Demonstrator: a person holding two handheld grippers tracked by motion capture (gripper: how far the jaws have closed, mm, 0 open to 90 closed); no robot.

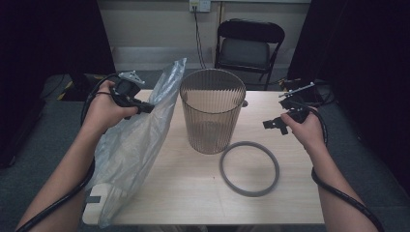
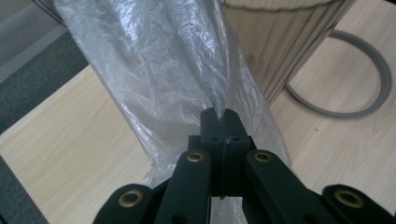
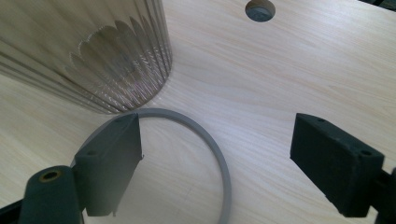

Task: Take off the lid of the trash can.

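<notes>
Pinching the clear plastic bag (image 1: 129, 140) near its upper edge, your left gripper (image 1: 145, 107) has its fingers (image 2: 212, 126) clamped together on the film, just left of the ribbed bin (image 1: 212, 111). That bag hangs from the grip and drapes down onto the table (image 1: 193, 193) beside the bin, its lower end reaching the table's near left corner. Your right gripper (image 1: 273, 124) hovers right of the bin with its fingers (image 3: 109, 158) wide apart and holding nothing, above the grey ring (image 1: 249, 168) lying flat in front of the bin.
</notes>
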